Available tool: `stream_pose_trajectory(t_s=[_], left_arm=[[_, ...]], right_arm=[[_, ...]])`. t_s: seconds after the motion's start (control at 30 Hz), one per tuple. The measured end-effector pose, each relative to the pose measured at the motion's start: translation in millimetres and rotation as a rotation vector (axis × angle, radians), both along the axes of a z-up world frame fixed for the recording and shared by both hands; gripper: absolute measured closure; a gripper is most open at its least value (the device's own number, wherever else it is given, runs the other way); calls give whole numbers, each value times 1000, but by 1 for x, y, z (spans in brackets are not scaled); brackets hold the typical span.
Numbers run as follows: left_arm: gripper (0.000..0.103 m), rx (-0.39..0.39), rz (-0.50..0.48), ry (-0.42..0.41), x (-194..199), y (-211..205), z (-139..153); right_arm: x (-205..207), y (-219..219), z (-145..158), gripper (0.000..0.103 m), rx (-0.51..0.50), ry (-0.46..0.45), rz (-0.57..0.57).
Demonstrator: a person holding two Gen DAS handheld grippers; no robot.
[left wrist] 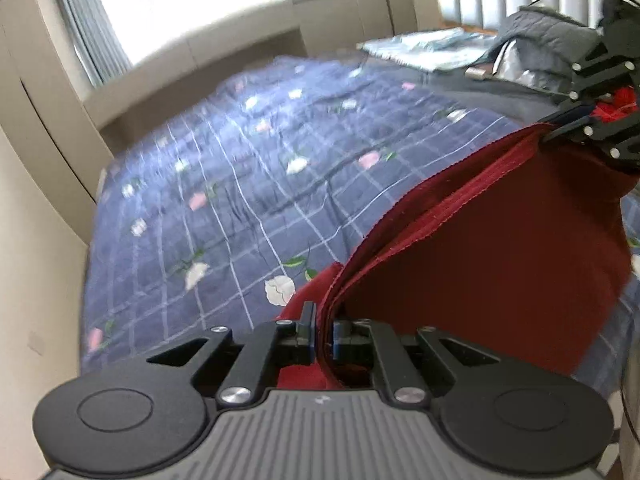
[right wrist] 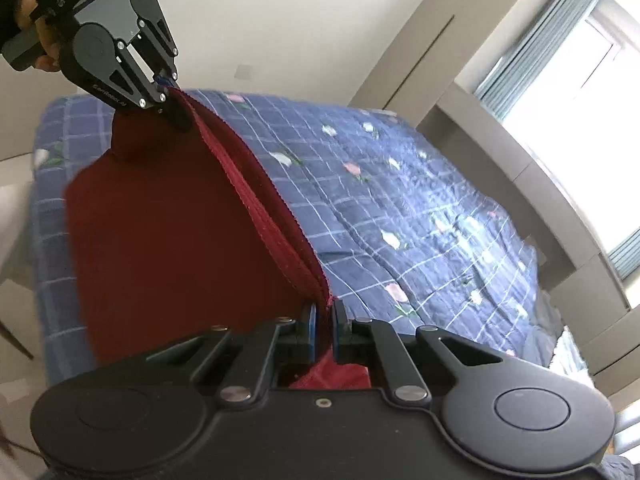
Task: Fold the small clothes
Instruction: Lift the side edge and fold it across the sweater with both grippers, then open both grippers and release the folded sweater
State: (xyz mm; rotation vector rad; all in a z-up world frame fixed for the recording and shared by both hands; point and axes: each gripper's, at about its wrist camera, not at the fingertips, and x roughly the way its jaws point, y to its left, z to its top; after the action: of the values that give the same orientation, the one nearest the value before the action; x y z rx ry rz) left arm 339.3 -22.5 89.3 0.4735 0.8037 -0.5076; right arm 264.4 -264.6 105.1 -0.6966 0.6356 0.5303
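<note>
Both grippers are clamping the red cloth (left wrist: 500, 248) along its top hem: the left gripper (left wrist: 323, 336) is pinching one corner, the right gripper (right wrist: 325, 330) the other. Held this way, the cloth is hanging between them as a flat doubled panel, stretched above the bed (right wrist: 400, 208), probably so it can be lowered evenly for another fold.

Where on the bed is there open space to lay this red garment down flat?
The blue floral quilt is bare from the red garment across to the window-side edge. The headboard end is crowded: a dark jacket and folded pale cloth.
</note>
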Motion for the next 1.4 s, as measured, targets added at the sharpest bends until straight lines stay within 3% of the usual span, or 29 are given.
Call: stream_pose_trajectory(t_s=[0.3,0.4,0.47,0.5,0.57,0.63,0.9,1.07,1.1,1.23,1.33,1.4], left_arm=[[95,-33,15,170,94,10,-89],[86,-73,4,212,110,18,-111],[70,-97,-15,218,118,26,-119],[64,-108,-24,222,122,32,-121],[35,-111,-30,222,128,43,-122],[19,-90,-8,216,135,52,-120],[8,-77,-69,240,139,81,-91],[5,-88,14,248,140,103,-80],[5,-84,47,250,139,107,-82],[5,-94,157,214,131,116,-89],[1,-174,241,186,119,119,-96],[0,-253,283,188,109,119,-103]], right_arm=[[108,4,-96,96,28,139,-61],[132,1,-122,95,47,179,-83],[140,-1,-136,95,53,195,-92],[142,-2,-141,94,60,204,-96],[145,-6,-149,92,76,223,-103],[148,-8,-156,92,93,237,-102],[155,-14,-159,91,130,266,-100],[155,-16,-157,86,141,270,-119],[155,-17,-155,81,152,267,-125],[151,-31,-141,38,247,232,-175],[142,-49,-127,17,332,179,-231],[130,-59,-119,12,370,147,-256]])
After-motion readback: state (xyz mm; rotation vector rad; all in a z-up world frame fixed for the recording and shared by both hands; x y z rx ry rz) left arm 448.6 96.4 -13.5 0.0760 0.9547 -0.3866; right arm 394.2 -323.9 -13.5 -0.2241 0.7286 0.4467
